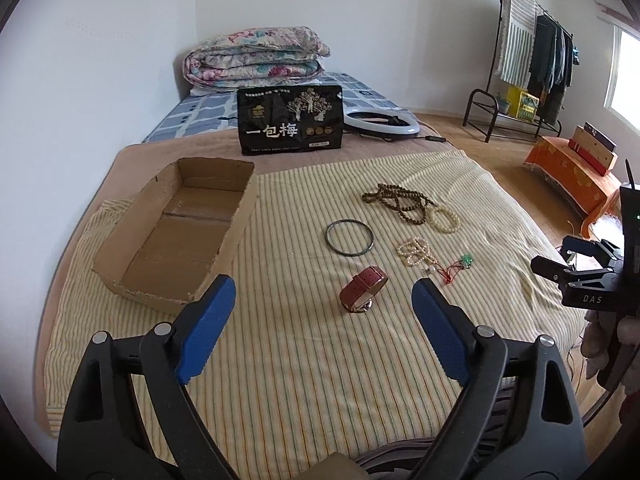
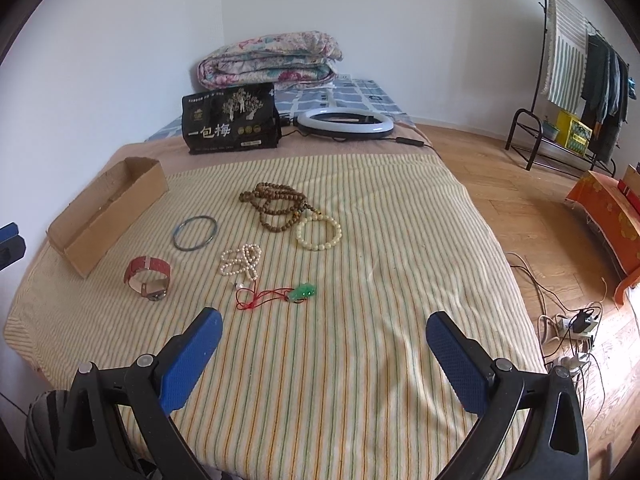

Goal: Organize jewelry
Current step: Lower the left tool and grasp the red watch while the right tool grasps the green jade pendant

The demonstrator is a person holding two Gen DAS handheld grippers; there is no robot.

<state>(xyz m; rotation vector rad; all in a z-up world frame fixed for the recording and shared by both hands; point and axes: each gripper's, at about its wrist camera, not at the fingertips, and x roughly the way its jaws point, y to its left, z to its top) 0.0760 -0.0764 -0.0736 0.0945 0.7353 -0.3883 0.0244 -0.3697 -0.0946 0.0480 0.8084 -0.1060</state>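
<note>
Behind the cardboard box (image 2: 108,216), its inside stays hidden.

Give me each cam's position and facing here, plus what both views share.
Left wrist: on the left gripper, angled down over the striped cloth toward the watch, cardboard box to its left; both blue fingers show, right gripper at the frame's right edge.
Right wrist: on the right gripper, angled down over the bed's right part, floor to the right; its own open fingers show.
Shared: watch, bangle, brown beads, box, black bag, ring light.
</note>
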